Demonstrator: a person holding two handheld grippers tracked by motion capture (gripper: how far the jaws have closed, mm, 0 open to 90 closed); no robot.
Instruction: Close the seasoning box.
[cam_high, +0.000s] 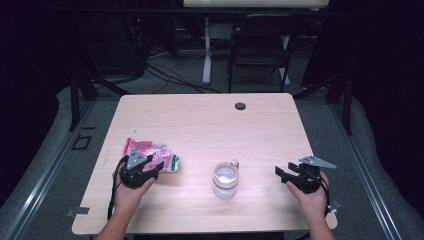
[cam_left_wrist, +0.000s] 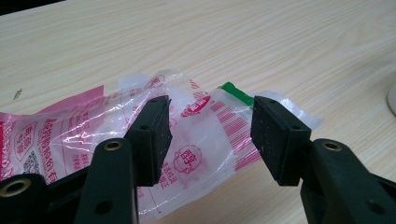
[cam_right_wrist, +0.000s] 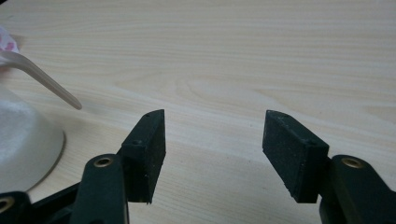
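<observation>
Surface (cam_high: 200, 120): pale wood grain, carrying two items plus a small dark disc (cam_high: 240, 106) near its far edge.

Bag (cam_high: 152, 154): clear plastic with pink and red print and a green strip at one corner. It lies flat and crumpled at the left front of the surface. In the left gripper view the bag (cam_left_wrist: 196, 135) sits directly under and between the two black jaws.

Left hand-held gripper (cam_high: 159, 166): released. In its own view the left hand-held gripper (cam_left_wrist: 210, 135) has its jaws spread wide, one over the printed middle of the bag and the other at the bag's right edge beside the green strip. No film is pinched between the pads. Whether a pad tip touches the plastic cannot be told. Judgement: the jaws straddle the bag's near end so that closing would gather a fold of film; the placement reads as set up for a pick.

Cup (cam_high: 225, 180): clear plastic with white contents and a pale spoon (cam_right_wrist: 44, 79) leaning out of it. It stands upright at centre front, between the two hands and apart from both.

Right hand-held gripper (cam_high: 280, 172): released and empty. In its own view the right hand-held gripper (cam_right_wrist: 212, 144) has its jaws wide over bare wood, with the cup (cam_right_wrist: 23, 140) off to their left. Judgement: it is parked near the cup, pointing at it, likely on standby to steady or take it.

Risk, as judgement: thin film may slip or bunch unevenly in a pinch.
</observation>
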